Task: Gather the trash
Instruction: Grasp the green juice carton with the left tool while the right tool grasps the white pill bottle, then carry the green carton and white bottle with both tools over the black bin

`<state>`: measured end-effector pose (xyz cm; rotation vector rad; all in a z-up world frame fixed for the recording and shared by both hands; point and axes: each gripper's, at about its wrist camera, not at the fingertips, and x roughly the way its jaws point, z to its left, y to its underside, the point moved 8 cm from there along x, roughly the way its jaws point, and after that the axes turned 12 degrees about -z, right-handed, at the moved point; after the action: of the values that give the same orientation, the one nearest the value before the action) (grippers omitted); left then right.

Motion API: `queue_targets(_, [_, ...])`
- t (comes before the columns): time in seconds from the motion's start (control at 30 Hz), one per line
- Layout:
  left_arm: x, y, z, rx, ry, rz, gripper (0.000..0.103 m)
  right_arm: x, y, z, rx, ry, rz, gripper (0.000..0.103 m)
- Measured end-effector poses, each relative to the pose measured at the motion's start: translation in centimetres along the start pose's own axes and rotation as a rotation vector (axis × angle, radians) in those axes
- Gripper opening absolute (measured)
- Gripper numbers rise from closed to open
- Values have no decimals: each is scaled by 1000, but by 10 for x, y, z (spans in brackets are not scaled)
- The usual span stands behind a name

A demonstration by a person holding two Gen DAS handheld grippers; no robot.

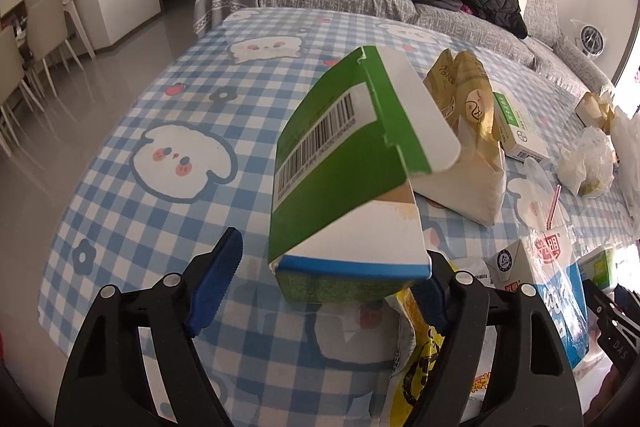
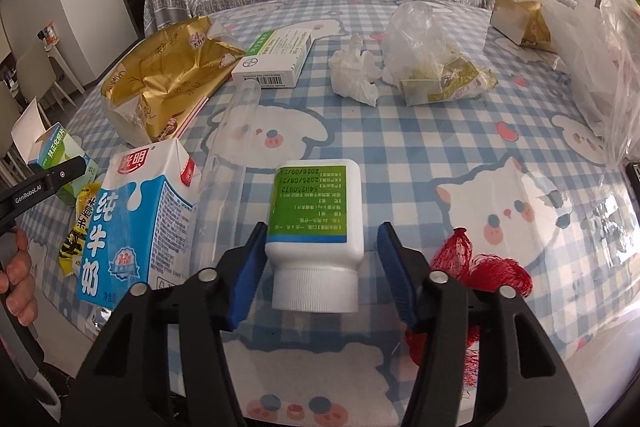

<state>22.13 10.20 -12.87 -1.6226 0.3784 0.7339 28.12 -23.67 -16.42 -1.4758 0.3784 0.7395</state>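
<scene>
Claws are straddling trash on my counter: left claw unclenched around the green box, right claw unclenched around the white bottle.

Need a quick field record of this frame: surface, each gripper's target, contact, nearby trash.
surface: blue-white checked tablecloth
left gripper: straddles green-and-white cardboard box; right pad touches it, left pad clear
right gripper: straddles white plastic bottle with green label, lying with cap toward camera; left pad touching, right pad clear
nearby: blue-white milk carton, gold foil bag, crumpled white tissue, red mesh net
</scene>
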Motion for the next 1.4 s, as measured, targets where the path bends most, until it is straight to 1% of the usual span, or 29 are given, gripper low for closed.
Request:
queue_targets(0.13, [3,-2,-1,0,9,4,69,3,0,0,4,-2,9,45])
queue_targets(0.2, [6,-2,-1,-3,18,11,60,4,-1,0,7,-3,6,42])
queue_targets(0.27, [9,-1,-2,-8,33,26,56,4,-2,0,11,-5,6,41])
queue_targets(0.33, [10,1,-5,-2,42,32,46,5,-2,-1,18,-6,7,41])
queue_targets(0.6, [2,-1,-6,1,42,18,46,4,-5,-2,22,-7,4,40])
queue_targets(0.8, [-11,-1,-8,23,27,12,46,-11,-5,0,17,-12,-12,40])
queue_targets(1.1, [-48,6,-7,21,46,-7,46,-45,2,0,9,-9,-41,40])
queue_targets(1.4, [-94,29,-14,39,78,-33,46,-83,18,-3,6,-12,-68,40])
